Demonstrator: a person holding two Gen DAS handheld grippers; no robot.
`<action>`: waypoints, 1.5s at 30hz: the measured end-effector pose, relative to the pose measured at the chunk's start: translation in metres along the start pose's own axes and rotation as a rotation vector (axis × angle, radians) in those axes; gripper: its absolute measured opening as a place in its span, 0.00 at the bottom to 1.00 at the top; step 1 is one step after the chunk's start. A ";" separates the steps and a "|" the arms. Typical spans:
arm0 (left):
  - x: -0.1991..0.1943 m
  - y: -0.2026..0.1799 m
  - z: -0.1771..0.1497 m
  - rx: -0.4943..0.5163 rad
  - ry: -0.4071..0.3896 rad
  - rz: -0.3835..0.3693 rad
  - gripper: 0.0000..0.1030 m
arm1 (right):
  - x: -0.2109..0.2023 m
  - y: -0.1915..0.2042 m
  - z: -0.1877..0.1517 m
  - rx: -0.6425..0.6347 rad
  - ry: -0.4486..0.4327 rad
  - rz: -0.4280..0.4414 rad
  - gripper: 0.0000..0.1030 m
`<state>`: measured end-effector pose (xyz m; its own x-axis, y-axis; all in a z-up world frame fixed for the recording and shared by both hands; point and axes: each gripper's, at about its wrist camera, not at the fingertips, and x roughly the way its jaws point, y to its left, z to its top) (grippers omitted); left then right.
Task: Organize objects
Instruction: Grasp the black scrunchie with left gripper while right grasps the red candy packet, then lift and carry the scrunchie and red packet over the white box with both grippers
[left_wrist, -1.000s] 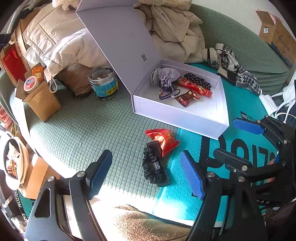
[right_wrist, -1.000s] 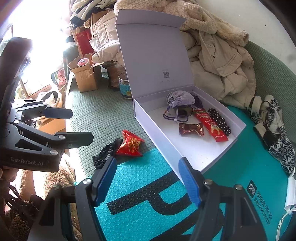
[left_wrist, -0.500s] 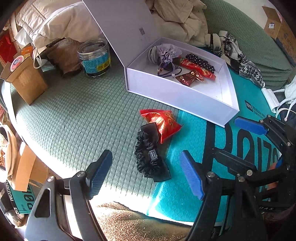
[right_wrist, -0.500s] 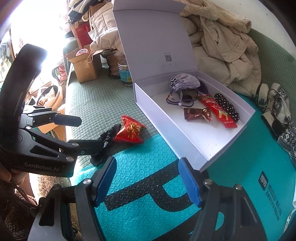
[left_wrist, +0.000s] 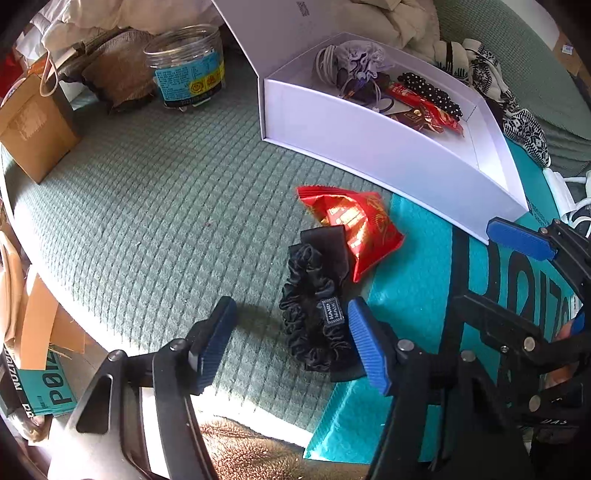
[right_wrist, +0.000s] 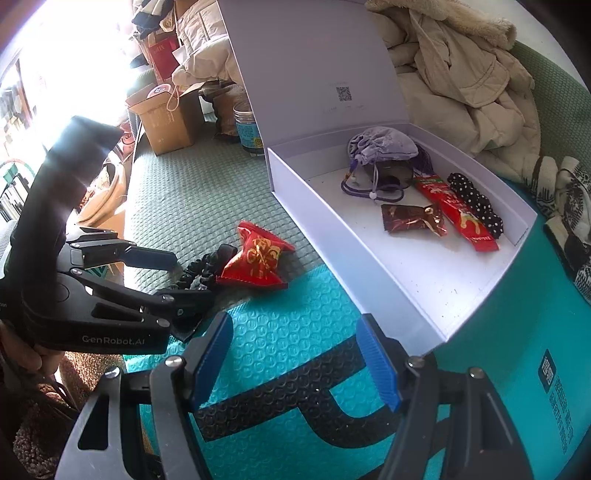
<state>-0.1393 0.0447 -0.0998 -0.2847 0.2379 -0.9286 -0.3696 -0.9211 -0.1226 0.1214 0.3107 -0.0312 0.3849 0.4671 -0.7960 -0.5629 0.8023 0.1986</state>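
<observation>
A black scrunchie (left_wrist: 314, 325) lies on the green quilted cover, overlapped by a red snack packet (left_wrist: 354, 225) just beyond it. My left gripper (left_wrist: 291, 341) is low over the scrunchie with its jaws closing. The scrunchie sits between them beside the right pad, and the left pad (left_wrist: 218, 339) is still apart from it. In the right wrist view the left gripper (right_wrist: 173, 277) straddles the scrunchie (right_wrist: 201, 271) next to the packet (right_wrist: 258, 262). My right gripper (right_wrist: 293, 363) hangs open over the teal mat, holding nothing. The open white box (right_wrist: 332, 258) holds a lilac pouch (right_wrist: 384, 147) and several wrapped snacks.
A clear jar (left_wrist: 188, 74) and a cardboard box (left_wrist: 33, 122) stand at the far left. Beige coats (right_wrist: 461, 74) pile up behind the box lid. Patterned knitwear (left_wrist: 509, 110) lies to the box's right. The teal mat (left_wrist: 417, 295) covers the near right.
My left gripper has come down close over the black scrunchie and its jaws have narrowed. The right gripper has sunk a little over the teal mat, still as wide as before.
</observation>
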 end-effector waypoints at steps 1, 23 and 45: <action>0.001 0.000 0.000 0.000 -0.006 0.000 0.57 | 0.002 0.000 0.001 -0.002 0.002 0.004 0.68; -0.001 0.051 0.003 -0.116 -0.076 -0.053 0.28 | 0.055 0.030 0.041 -0.052 0.051 0.032 0.64; 0.003 0.042 0.003 -0.072 -0.089 -0.001 0.20 | 0.028 0.018 0.010 0.006 0.073 0.021 0.39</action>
<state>-0.1581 0.0080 -0.1071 -0.3633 0.2619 -0.8941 -0.3064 -0.9399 -0.1508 0.1297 0.3417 -0.0442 0.3190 0.4555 -0.8311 -0.5660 0.7950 0.2184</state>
